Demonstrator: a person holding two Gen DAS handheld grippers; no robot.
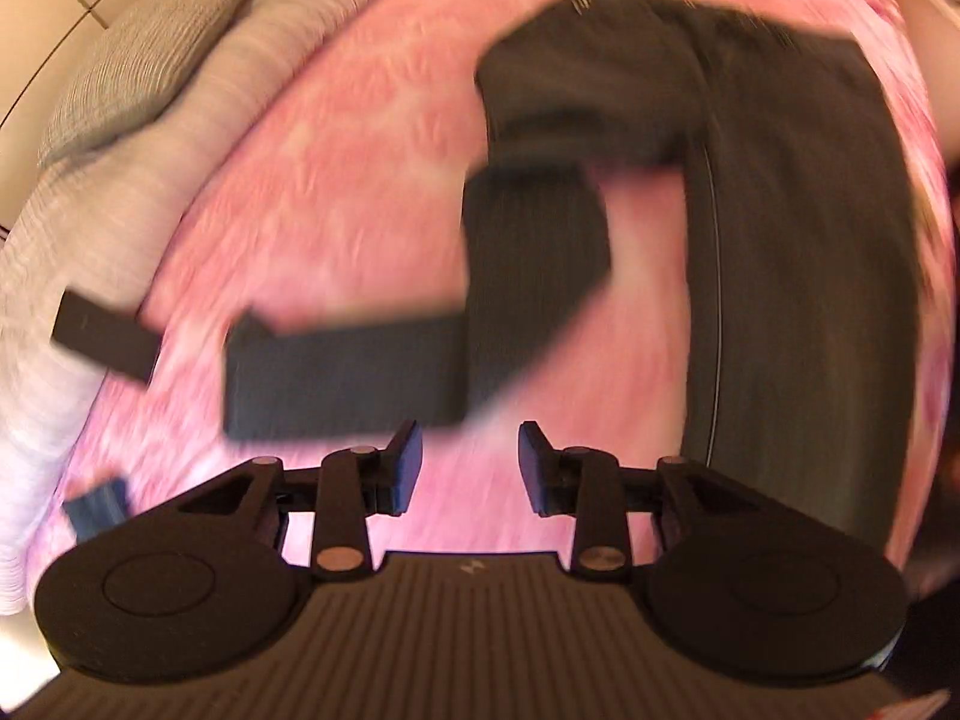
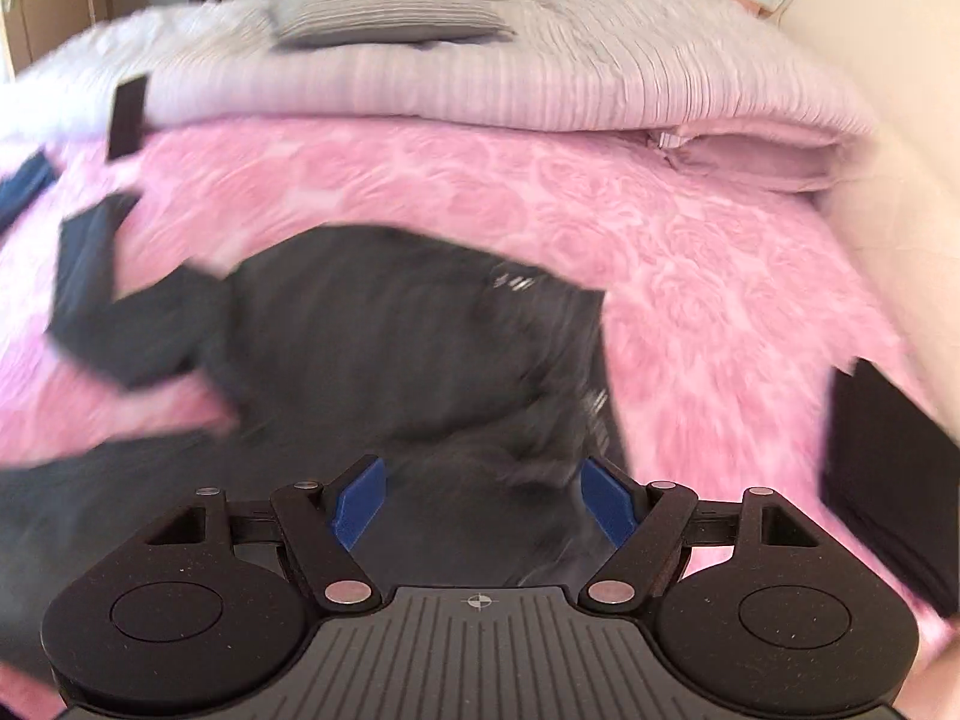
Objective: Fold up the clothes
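A dark grey long-sleeved garment (image 1: 780, 240) lies spread on a pink rose-patterned blanket (image 1: 330, 180). Its sleeve (image 1: 360, 366) bends across the blanket just ahead of my left gripper (image 1: 471, 462), which is open, empty and over bare blanket. In the right wrist view the same garment (image 2: 390, 348) lies under and ahead of my right gripper (image 2: 483, 498), which is open, wide apart and empty above the dark cloth. Both views are motion-blurred.
A folded lilac quilt (image 2: 480, 90) and a grey striped pillow (image 2: 390, 12) lie at the bed's far end. A folded dark item (image 2: 882, 480) lies right; small dark pieces (image 2: 126, 114) lie left. A wall (image 2: 900, 180) runs along the right.
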